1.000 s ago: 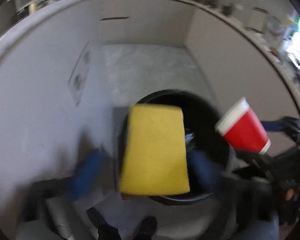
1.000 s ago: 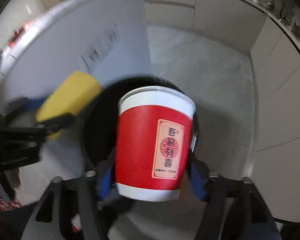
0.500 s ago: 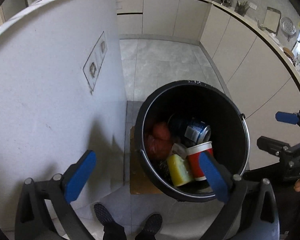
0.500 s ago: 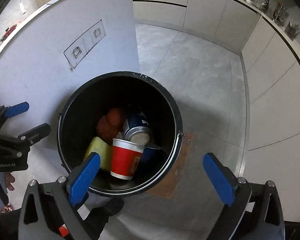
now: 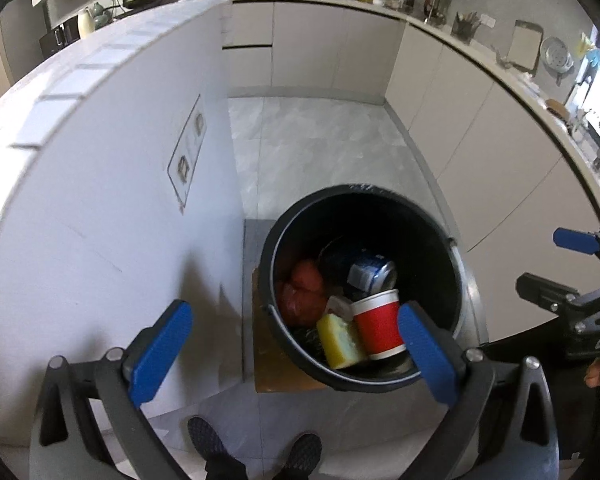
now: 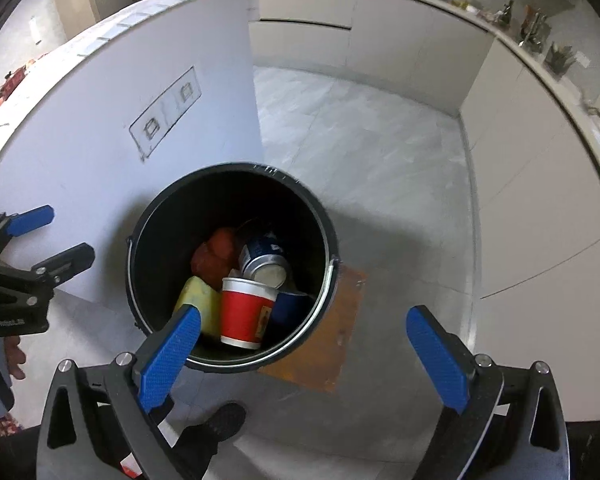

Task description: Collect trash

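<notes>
- My left gripper was spread wide with nothing between its blue pads; it hung above the near side of the bucket.
- My right gripper was likewise wide apart and empty, above the bucket's near rim, its left pad overlapping the rim in its own view.
- From the right wrist I could see the left gripper off to the left of the bucket, apart from it; from the left wrist, the right gripper sat off to the bucket's right.
- The black bucket stood on the floor, just beside the white wall, partly over a brown mat.
- Inside the bucket, on the near side, the red cup stood roughly upright, tilted a little, white rim up.
- The yellow sponge lay in the bucket touching the cup, on the wall side of it.
- A blue can lay on its side just behind the cup, deeper in the bucket.
- Red crumpled trash sat at the bucket's wall side, behind the sponge.
- Below the bucket in both views, I saw the dark shoes of the person holding the rig.
</notes>
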`<state>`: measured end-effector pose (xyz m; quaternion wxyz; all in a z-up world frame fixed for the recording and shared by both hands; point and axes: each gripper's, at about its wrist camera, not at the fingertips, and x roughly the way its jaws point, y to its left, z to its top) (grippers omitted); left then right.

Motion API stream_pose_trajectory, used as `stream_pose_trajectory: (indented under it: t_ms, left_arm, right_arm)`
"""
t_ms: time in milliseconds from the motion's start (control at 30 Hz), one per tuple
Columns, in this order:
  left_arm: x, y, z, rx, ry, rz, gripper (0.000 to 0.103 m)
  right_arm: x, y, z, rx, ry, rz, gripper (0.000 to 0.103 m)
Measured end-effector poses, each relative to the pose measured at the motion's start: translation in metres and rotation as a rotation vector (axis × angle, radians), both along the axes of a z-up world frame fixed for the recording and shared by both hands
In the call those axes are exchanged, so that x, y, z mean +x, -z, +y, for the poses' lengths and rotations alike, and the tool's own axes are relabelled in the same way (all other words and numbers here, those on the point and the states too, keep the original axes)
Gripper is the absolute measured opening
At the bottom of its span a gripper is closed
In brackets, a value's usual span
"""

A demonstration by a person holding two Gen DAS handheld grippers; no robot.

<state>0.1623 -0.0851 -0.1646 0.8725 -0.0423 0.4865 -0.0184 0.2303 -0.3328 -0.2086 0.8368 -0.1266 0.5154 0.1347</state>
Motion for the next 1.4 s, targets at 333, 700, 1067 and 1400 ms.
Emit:
stream_pose_trajectory:
  t_ms: [333, 700, 1067, 1400]
  left_arm:
    - [-0.02, -0.046, -0.001, -0.023, 0.042, -0.068, 0.103]
    - [-0.069, -0.117, 0.031, -0.012, 0.052, -0.131, 0.103]
    - [-0.108, -0.169, 0.056, -0.026, 0.035, -0.21, 0.103]
    - [-0.119, -0.203, 0.062, -0.042, 0.048, -0.321, 0.103]
  right_arm:
    - [-0.029, -0.045, -0.003, -0.002, 0.067, -0.059, 0.103]
    - [-0.105, -0.126, 0.019, 0.029, 0.132, -0.146, 0.103]
    - [-0.155, -0.18, 0.059, 0.087, 0.141, -0.211, 0.103]
    - [-0.188, -0.229, 0.074, 0.092, 0.138, -0.285, 0.103]
